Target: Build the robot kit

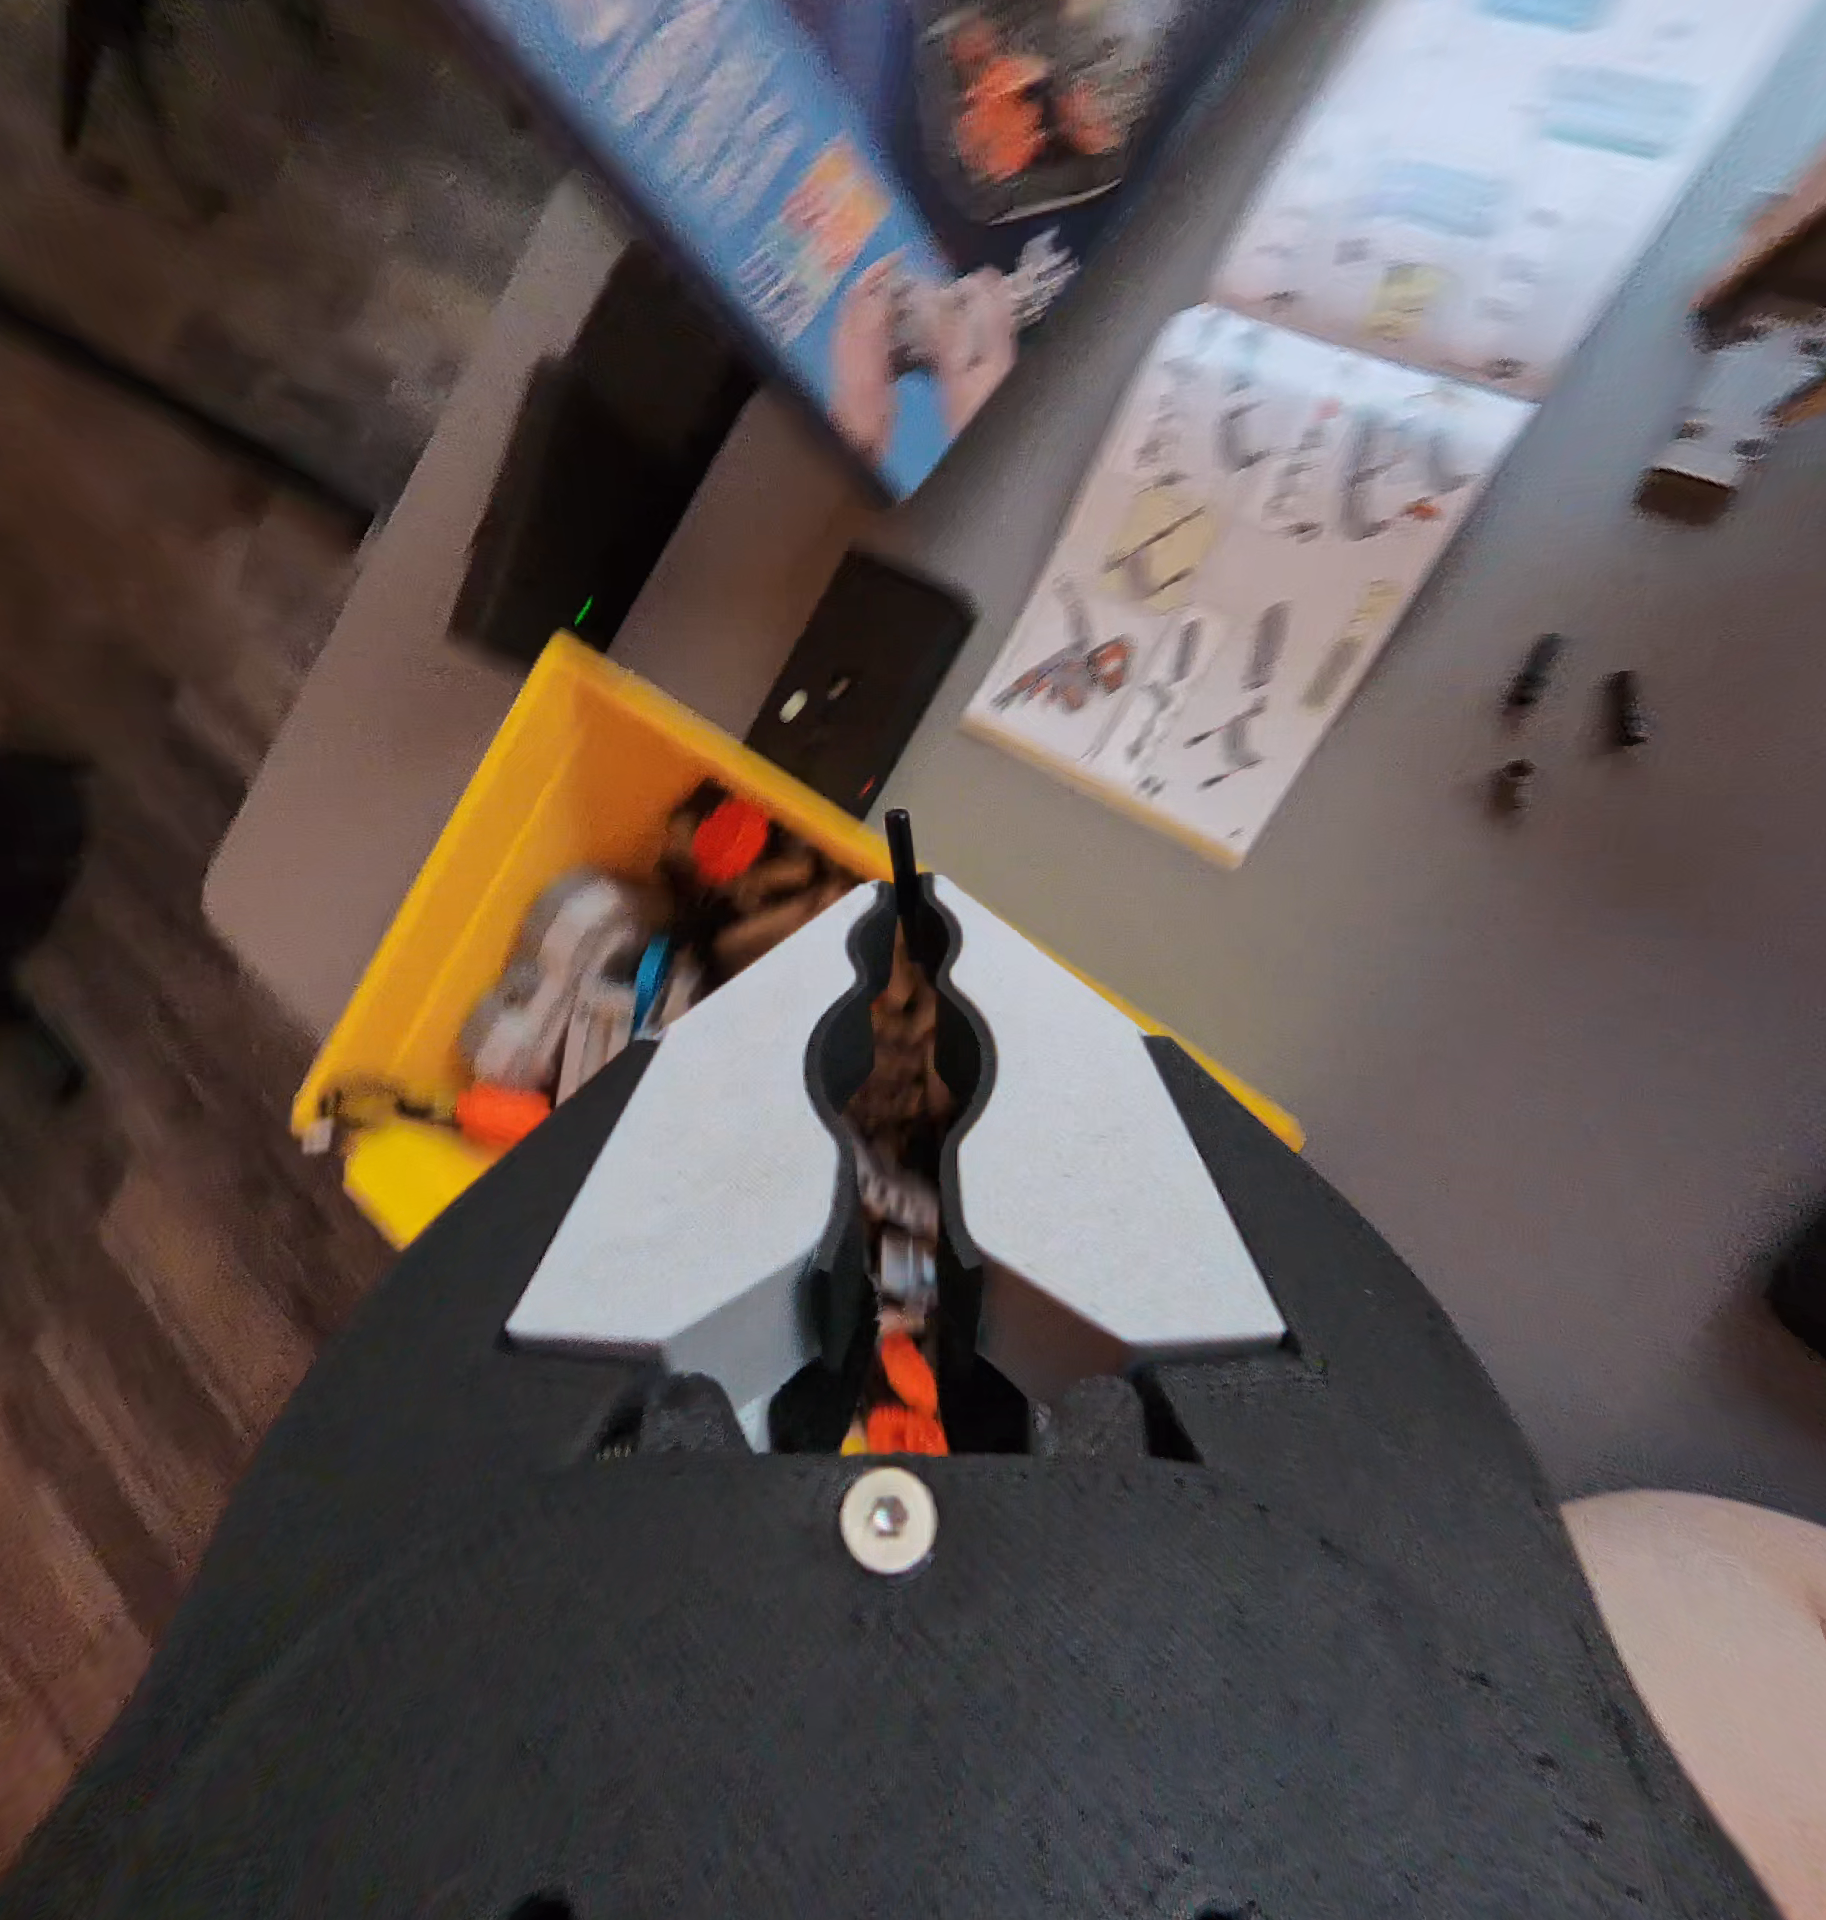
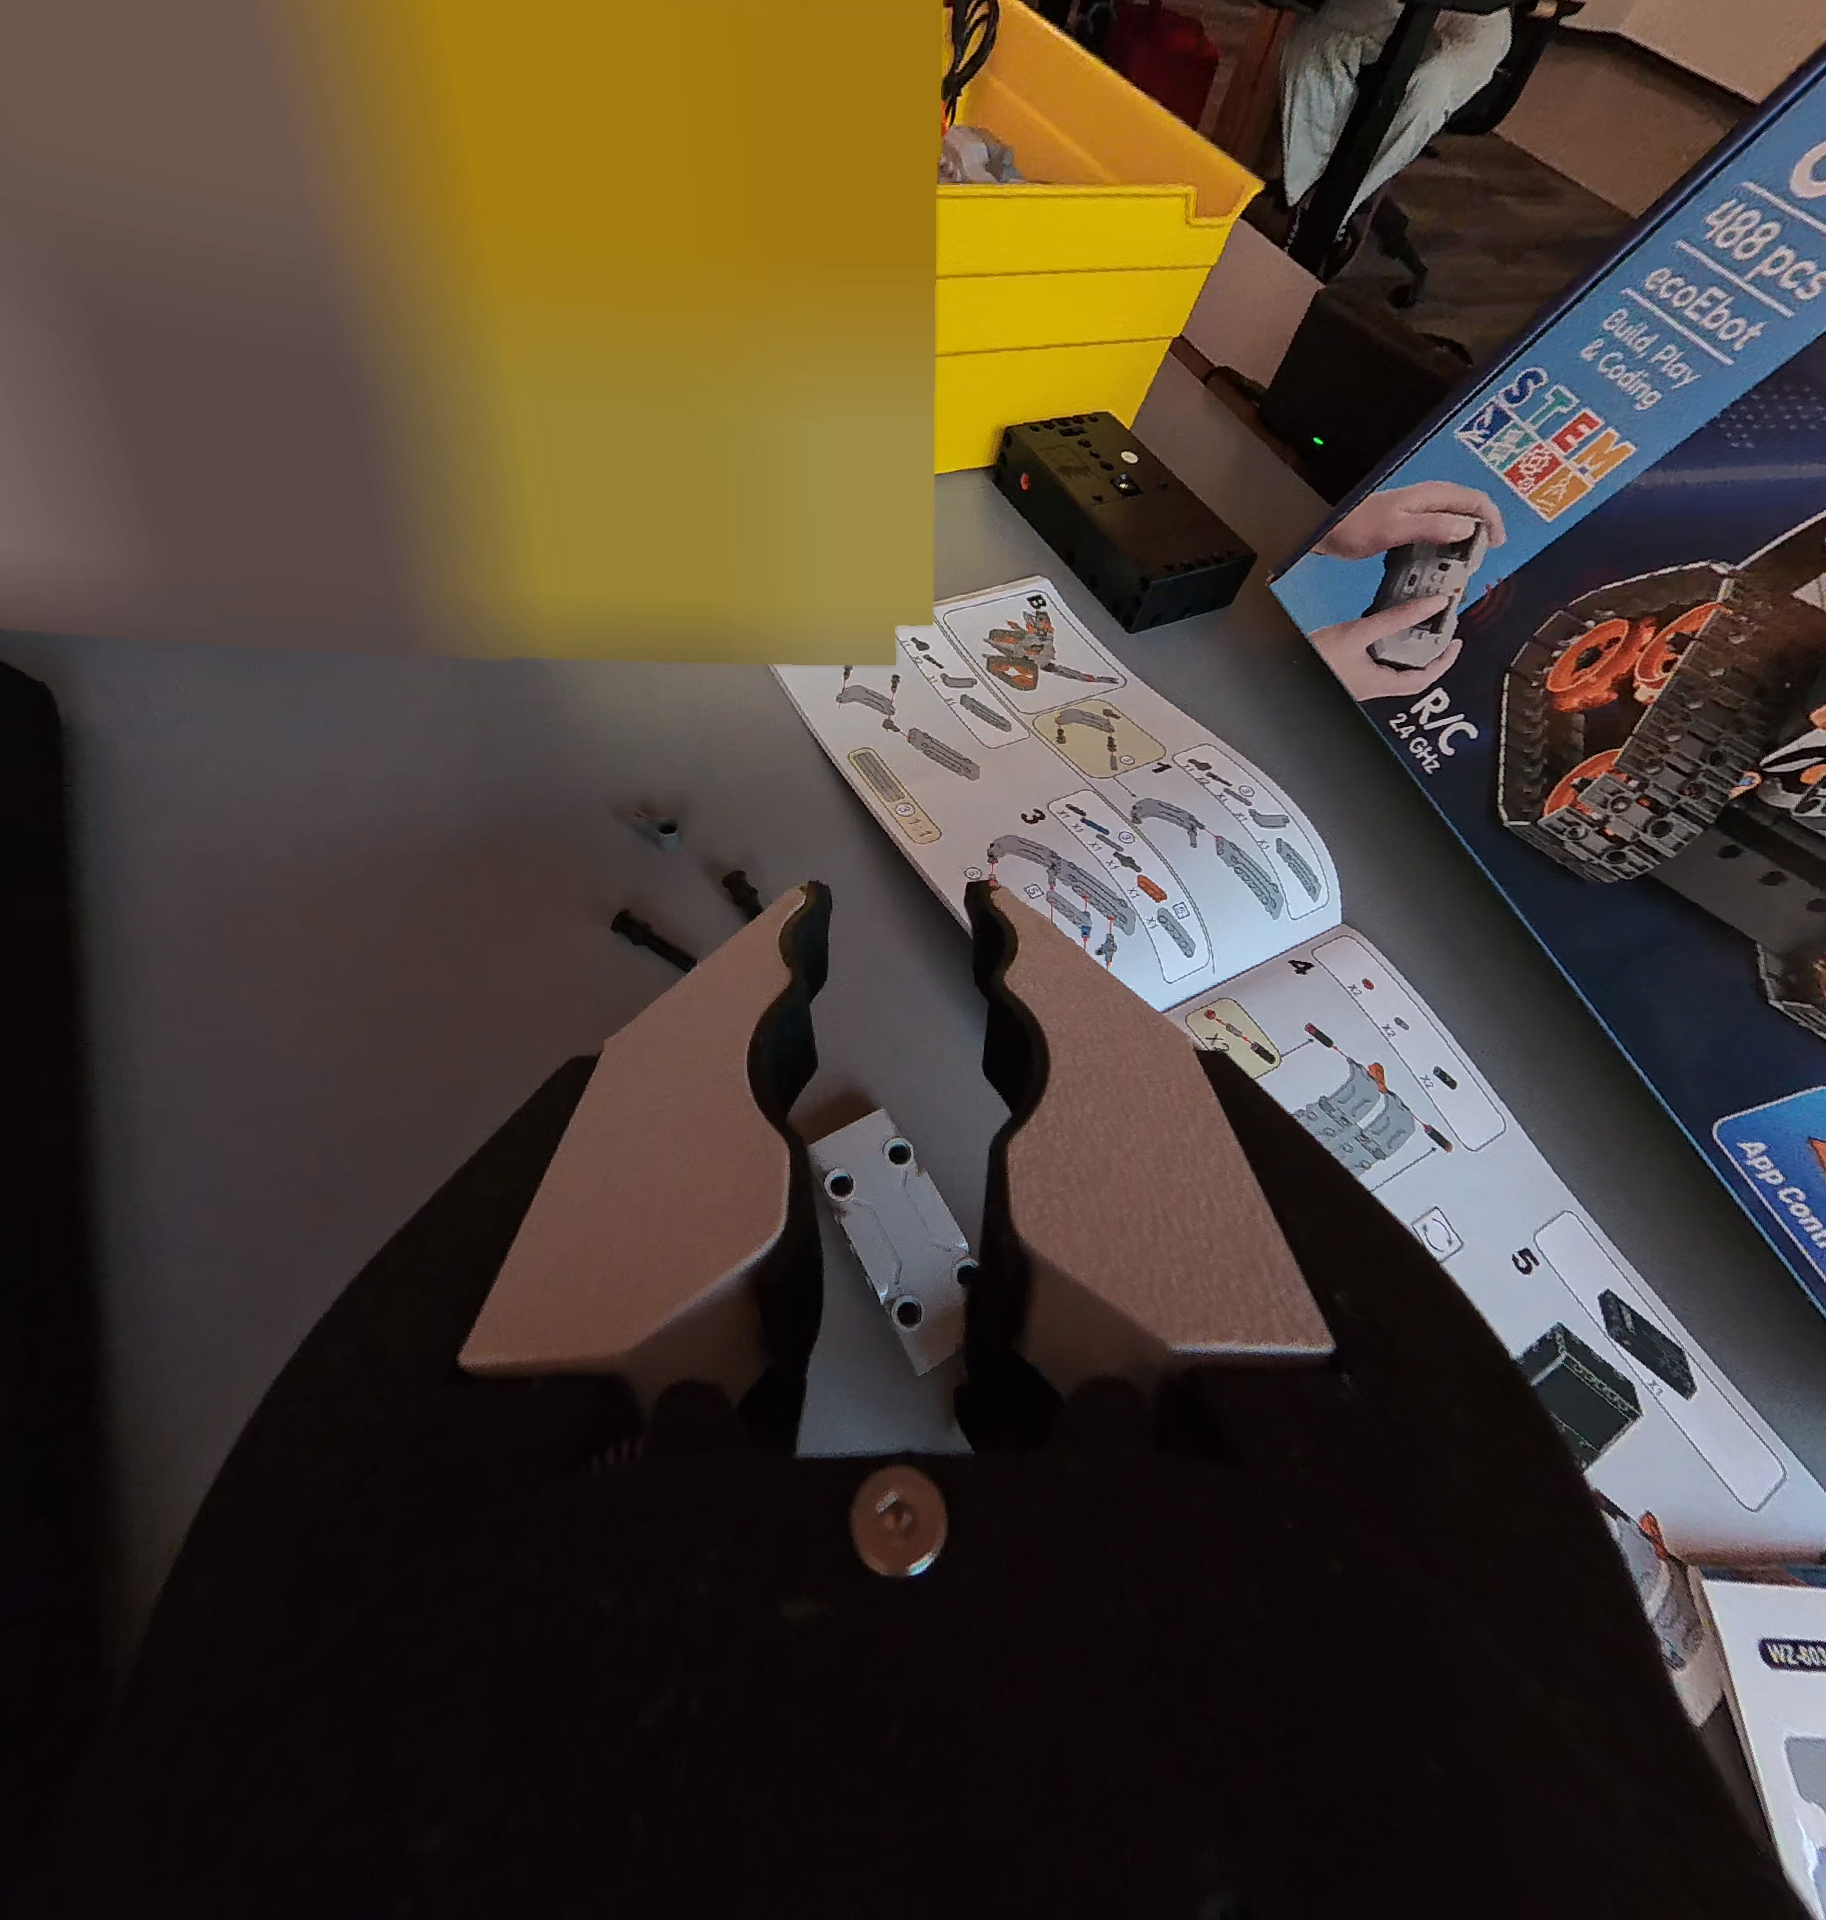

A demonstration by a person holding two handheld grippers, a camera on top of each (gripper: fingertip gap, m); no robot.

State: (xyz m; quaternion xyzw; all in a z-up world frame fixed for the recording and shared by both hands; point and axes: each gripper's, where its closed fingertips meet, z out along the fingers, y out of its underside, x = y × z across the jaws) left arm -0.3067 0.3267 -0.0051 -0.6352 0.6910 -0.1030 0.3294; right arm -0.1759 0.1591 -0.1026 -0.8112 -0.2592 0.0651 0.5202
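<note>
Left gripper (image 1: 901, 894) pinching thin black pin (image 1: 898, 868) above yellow bin (image 1: 535, 831) full of toy parts; right gripper (image 2: 893, 904) open around grey block (image 2: 893, 1236) on table (image 2: 369, 883), near booklet (image 2: 1096, 790)

We see matt, grainy black plastic on the left gripper (image 1: 901, 904), with smooth pale finger faces and a shiny metal screw (image 1: 887, 1520). Its thin black pin (image 1: 901, 883) looks like smooth plastic. The yellow bin (image 1: 535, 821) is glossy plastic. On the right, the paper booklet (image 2: 1117, 831) lies matt beside a glossy cardboard box (image 2: 1615, 540); the grey table (image 2: 389, 935) is smooth.
</note>
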